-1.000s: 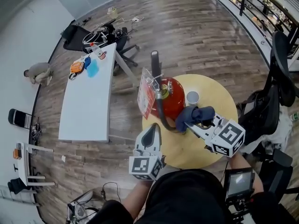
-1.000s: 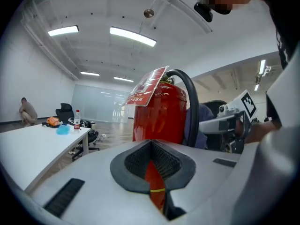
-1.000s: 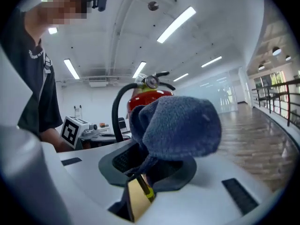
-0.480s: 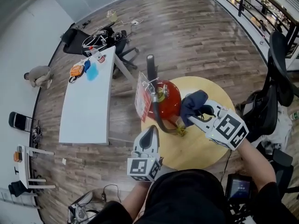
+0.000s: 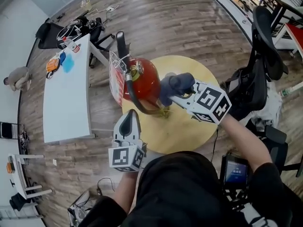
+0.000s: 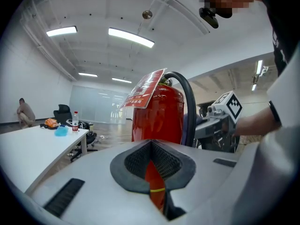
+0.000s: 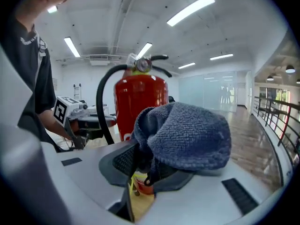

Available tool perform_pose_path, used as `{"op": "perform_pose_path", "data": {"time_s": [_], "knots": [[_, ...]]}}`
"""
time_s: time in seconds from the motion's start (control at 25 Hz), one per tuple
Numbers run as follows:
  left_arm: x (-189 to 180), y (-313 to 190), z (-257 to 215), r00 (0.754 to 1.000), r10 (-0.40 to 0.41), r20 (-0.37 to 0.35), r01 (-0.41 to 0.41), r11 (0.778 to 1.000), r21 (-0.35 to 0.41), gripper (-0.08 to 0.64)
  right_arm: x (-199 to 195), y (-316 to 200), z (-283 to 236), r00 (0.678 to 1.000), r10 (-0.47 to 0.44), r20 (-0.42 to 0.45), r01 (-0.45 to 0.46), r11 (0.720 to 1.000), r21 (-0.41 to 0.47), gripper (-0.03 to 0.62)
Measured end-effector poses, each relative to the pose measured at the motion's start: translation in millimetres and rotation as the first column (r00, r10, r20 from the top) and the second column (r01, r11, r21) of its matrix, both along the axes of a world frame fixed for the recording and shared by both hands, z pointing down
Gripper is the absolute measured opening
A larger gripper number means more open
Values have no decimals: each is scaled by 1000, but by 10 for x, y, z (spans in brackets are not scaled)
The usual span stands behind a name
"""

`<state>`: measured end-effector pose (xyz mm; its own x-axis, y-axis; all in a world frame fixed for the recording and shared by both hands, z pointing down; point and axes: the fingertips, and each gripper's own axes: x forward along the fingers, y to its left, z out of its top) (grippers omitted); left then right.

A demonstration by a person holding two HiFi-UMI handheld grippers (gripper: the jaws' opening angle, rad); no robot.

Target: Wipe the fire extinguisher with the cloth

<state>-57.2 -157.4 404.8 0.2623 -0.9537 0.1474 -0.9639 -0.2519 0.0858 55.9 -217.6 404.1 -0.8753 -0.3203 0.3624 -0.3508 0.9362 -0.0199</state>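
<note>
The fire extinguisher (image 5: 142,79) stands upright on the round table (image 5: 189,129); the right gripper (image 5: 182,96), clamped on the bunched cloth (image 5: 174,85), perhaps touches its body; press lightly, sweeping round; the left gripper (image 5: 129,124) hangs near, jaws together, empty.

Open-plan room: brown wood-plank floor (image 5: 189,22), white walls.
Long white rectangular table (image 5: 66,108) on the left, with a bottle and small orange and blue items at its far end. Black office chairs (image 5: 46,33) beyond it. A tall-backed black chair (image 5: 267,41) at right, near the round yellow wooden table (image 5: 189,131). Crouching person (image 5: 16,77) by the left wall. Ceiling strip lights (image 6: 131,37), a glazed partition (image 6: 93,104) at the far end, black railing (image 7: 276,114) along one side.
</note>
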Motion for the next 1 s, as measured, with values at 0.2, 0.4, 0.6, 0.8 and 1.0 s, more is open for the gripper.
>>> {"op": "perform_pose_path", "data": {"time_s": [0.2,0.4,0.6,0.8,1.0], "knots": [[16,59,38,1000,4,-1,-4,1000,-15,21,-14,169,1103,981,-26,-194,-2,990,-140,91],[4,74,79,1000,3,6,-3,1000,-25,21,18,162,1582,986,30,-162,-81,944,-319,91],[-72,99,73,1000,-19,5,19,999,-28,21,19,130,2162,918,-26,-395,-76,967,-242,91],[-139,106,60,999,-37,-1,37,999,-29,21,29,72,1599,935,-58,-351,14,992,-125,91],[-148,75,42,999,-31,-10,31,999,-20,21,9,78,572,952,-118,-281,129,992,18,92]]}}
